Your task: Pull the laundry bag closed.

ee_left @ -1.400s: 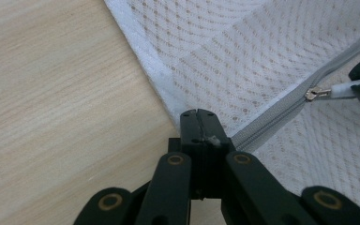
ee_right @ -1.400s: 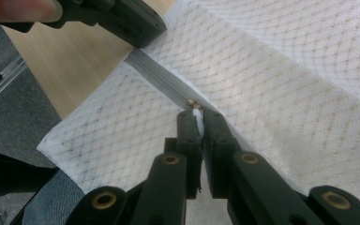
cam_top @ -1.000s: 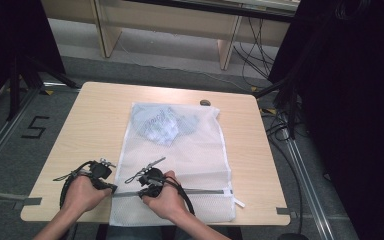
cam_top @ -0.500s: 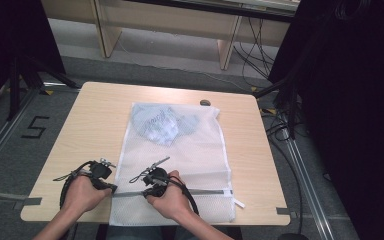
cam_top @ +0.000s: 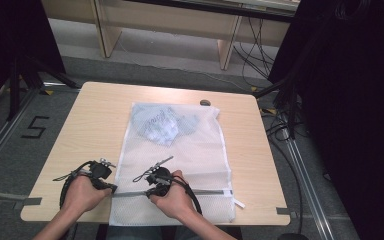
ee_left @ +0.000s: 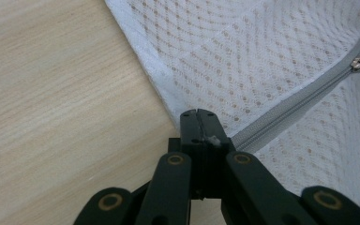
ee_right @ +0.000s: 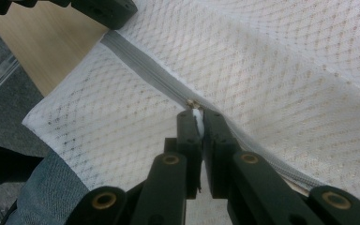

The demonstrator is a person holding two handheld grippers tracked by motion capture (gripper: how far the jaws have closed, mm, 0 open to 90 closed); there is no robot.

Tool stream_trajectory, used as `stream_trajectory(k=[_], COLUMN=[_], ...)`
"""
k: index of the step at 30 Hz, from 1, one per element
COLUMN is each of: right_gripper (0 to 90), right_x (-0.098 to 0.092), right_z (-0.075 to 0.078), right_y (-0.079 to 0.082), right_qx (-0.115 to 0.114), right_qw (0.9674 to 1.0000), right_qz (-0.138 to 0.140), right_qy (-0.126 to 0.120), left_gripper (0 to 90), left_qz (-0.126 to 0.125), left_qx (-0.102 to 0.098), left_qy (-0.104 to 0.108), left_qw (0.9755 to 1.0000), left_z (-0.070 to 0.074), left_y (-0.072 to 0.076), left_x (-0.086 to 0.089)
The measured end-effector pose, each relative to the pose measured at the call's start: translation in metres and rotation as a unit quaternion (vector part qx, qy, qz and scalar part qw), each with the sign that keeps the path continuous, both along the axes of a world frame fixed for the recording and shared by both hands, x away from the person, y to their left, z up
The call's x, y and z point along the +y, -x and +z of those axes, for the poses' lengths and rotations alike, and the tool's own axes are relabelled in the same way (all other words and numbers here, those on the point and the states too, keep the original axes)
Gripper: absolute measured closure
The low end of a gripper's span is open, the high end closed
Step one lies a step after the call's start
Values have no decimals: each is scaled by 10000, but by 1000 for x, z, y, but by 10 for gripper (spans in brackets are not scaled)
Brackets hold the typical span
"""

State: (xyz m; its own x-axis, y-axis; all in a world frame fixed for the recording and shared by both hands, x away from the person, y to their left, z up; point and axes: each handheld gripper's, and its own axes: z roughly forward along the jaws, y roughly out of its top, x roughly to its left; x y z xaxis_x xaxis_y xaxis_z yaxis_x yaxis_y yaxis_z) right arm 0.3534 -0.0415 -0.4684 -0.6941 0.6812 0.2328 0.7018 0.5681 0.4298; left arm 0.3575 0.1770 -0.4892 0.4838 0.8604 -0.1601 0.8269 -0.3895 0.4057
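Left gripper jaws clamped on mesh bag edge, right gripper jaws pinching zipper pull, table beneath.

High view: fixed above the table's near edge, looking forward and down, far enough to take in the whole table plus floor beyond. Left hand-held gripper cam: rides the tool, looks along its jaws, very close, at the bag's left edge where the zip ends. Right hand-held gripper cam: same mount, close on the zip mid-run, near table edge behind. Shared: all three see the zip by the near edge.
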Motion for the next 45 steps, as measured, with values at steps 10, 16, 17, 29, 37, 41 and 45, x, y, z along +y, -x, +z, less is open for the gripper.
stream_trajectory(k=[10, 16, 17, 29, 37, 41, 45], right_gripper=[871, 871, 871, 871, 871, 871, 871], right_x=[-6, -11, -13, -23, -28, -31, -34], right_z=[-1, 0, 0, 1, 1, 1, 1], right_y=[0, 0, 0, 0, 0, 0, 0], right_qx=[-19, -3, -32, 7, 25, 46, -13], right_qw=[10000, 10000, 10000, 9999, 9999, 9997, 9998], right_qz=[17, -23, -22, -100, -119, -207, -143], right_qy=[2, 17, 32, 60, 101, 99, 162], left_gripper=[899, 899, 899, 899, 899, 899, 899], left_qz=[-169, -48, -133, -162, -156, -168, -171], left_qx=[-40, -6, -49, -70, -67, -43, -45], left_qy=[-37, -19, -53, -3, -29, -39, -43], left_qw=[9998, 10000, 9999, 9998, 9999, 9998, 9998], left_z=[0, 0, 0, -1, -1, 0, 0], left_y=[-2, 0, -1, -2, -2, -2, -2], left_x=[2, 0, 1, 2, 2, 2, 2])
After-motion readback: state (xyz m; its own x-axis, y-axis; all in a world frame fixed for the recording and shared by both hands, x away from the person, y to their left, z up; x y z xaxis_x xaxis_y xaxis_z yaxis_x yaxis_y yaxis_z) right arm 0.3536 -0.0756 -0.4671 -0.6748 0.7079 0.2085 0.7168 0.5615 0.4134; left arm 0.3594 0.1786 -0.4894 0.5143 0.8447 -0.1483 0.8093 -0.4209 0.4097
